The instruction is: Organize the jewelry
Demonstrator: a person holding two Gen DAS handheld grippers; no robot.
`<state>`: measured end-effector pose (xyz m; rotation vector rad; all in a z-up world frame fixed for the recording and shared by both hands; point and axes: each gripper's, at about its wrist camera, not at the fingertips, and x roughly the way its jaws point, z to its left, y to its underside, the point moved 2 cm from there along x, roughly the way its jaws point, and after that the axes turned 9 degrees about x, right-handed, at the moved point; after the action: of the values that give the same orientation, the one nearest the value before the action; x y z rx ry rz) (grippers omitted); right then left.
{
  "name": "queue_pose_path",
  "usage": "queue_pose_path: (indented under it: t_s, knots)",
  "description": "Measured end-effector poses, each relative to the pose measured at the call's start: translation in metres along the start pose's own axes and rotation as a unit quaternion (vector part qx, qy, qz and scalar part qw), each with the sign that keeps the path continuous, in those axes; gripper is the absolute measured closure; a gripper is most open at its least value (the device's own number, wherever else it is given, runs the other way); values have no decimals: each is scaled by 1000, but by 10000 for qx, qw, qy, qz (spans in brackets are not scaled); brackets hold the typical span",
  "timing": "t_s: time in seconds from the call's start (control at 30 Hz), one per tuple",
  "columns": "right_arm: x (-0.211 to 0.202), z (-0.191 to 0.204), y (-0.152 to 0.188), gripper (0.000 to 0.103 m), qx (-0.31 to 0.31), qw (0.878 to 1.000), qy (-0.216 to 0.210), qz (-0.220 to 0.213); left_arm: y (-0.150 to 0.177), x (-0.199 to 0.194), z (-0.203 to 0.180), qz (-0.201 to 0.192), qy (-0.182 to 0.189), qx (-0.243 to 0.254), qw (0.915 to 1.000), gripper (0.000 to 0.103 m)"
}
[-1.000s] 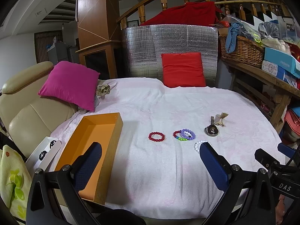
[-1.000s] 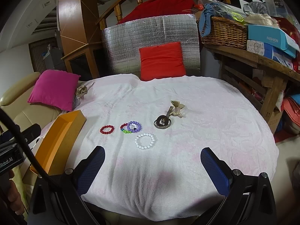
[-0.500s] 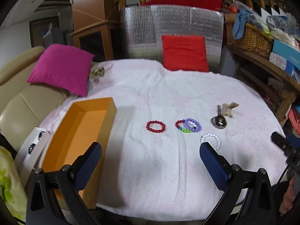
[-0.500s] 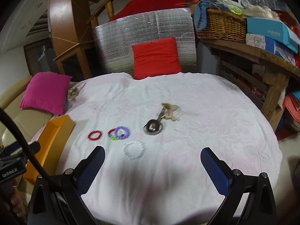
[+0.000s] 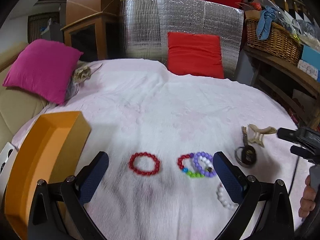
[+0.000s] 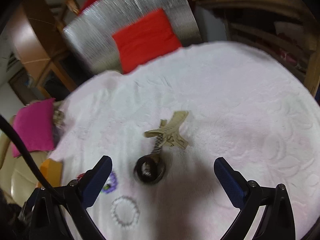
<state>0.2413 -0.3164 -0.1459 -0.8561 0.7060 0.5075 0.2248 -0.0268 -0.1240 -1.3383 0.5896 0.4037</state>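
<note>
Cluttered room: silver foil panel (image 5: 180,26) behind a red cushion (image 5: 195,55), pink cushion (image 5: 40,68) off to the left, wicker basket (image 5: 274,38) up on a wooden shelf at right. White textured cloth over the round surface (image 5: 160,104).

Orange box (image 5: 46,146) at the left edge of the surface, open top, nothing visible inside (only part of the interior shows, though).

Jewelry laid out in a loose row on the cloth: red bead bracelet (image 5: 144,163) nearest the box, then a multicolour bracelet (image 5: 185,166) in red, blue and green overlapping a purple bracelet (image 5: 204,164), then a white bead bracelet (image 5: 225,198) partly hidden behind a finger. Further right, dark watch (image 6: 149,169) with a metal band, face up, and a beige hair claw (image 6: 170,132) touching the band's far end.

Left gripper (image 5: 160,172) spread wide, holding nothing, hovering low with the red and multicolour bracelets between its fingers. Right gripper (image 6: 163,178) also wide open and empty, with the watch between its fingers (bit blurry in that view).
</note>
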Motion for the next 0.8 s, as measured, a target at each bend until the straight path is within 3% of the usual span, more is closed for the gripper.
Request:
queue_pose_path:
  t_s: [0.17, 0.3, 0.43, 0.47, 0.6, 0.8]
  knots:
    - [46, -2, -8, 19, 329, 9983, 281, 387, 2, 25, -7, 230, -99, 15, 9997, 0]
    - [67, -9, -11, 55, 458, 9960, 529, 548, -1, 33, -6, 249, -135, -80, 9996, 0]
    - [70, -20, -15, 64, 643, 9957, 420, 517, -1, 39, -4, 272, -167, -295, 9991, 0]
    - [68, -21, -15, 72, 646, 9959, 423, 467, -1, 39, -4, 263, -169, -364, 9988, 0]
    - [61, -25, -12, 84, 669, 9962, 299, 463, -1, 39, -8, 142, -297, -375, 9988, 0]
    - [37, -34, -9, 87, 659, 9971, 148, 352, -1, 35, -19, -20, -441, -342, 9984, 0]
